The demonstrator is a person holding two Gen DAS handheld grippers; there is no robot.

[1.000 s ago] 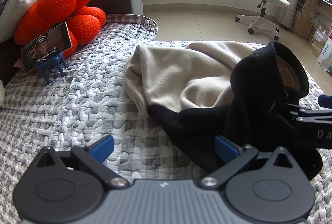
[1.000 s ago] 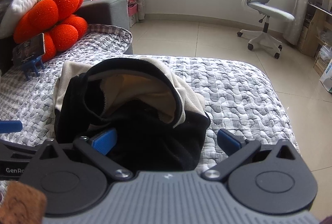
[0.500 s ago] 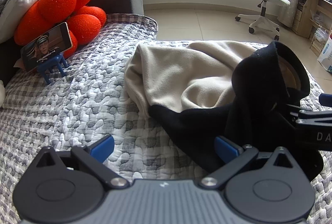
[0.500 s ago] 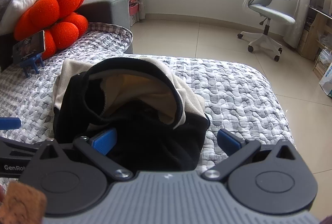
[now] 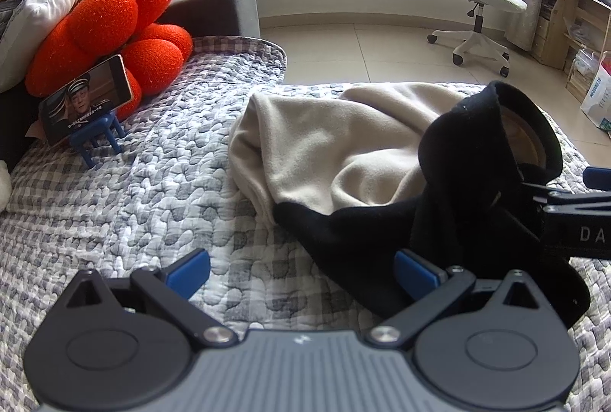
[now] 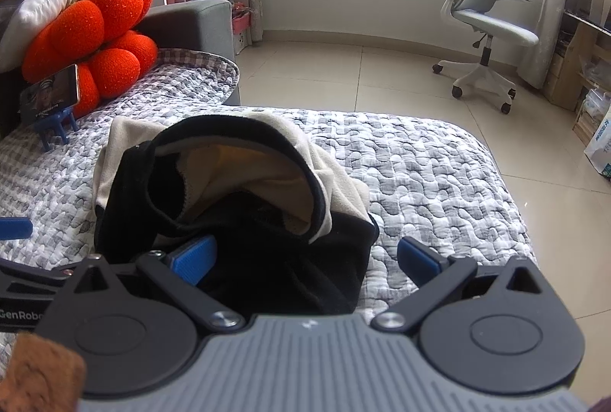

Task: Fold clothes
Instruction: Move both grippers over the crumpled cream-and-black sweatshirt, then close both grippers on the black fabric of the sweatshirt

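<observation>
**Garment bunched on the bed, both claws spread**

The garment point(image 5: 343, 148), beige with black trim, lies crumpled on the quilted bed point(image 5: 114, 190). From the left claw point(image 5: 301, 269) its long axis runs from the beige end ahead and slightly left to the black end point(image 5: 477, 221) close on the right. The black opening point(image 6: 236, 160) faces the right claw point(image 6: 305, 257), showing the beige lining inside.

The left claw is spread wide over the quilt, pinching nothing; its right finger point(image 5: 416, 272) sits at the black hem. The right claw is also spread, its left finger point(image 6: 193, 257) against the black cloth, its right finger point(image 6: 418, 261) over bare quilt.

The left view shows the beige side; only the right view looks into the opening. Each view catches the other claw at its edge. Far ahead to the left, a phone point(image 5: 88, 99) on a stand leans by an orange cushion point(image 5: 114, 26).
</observation>
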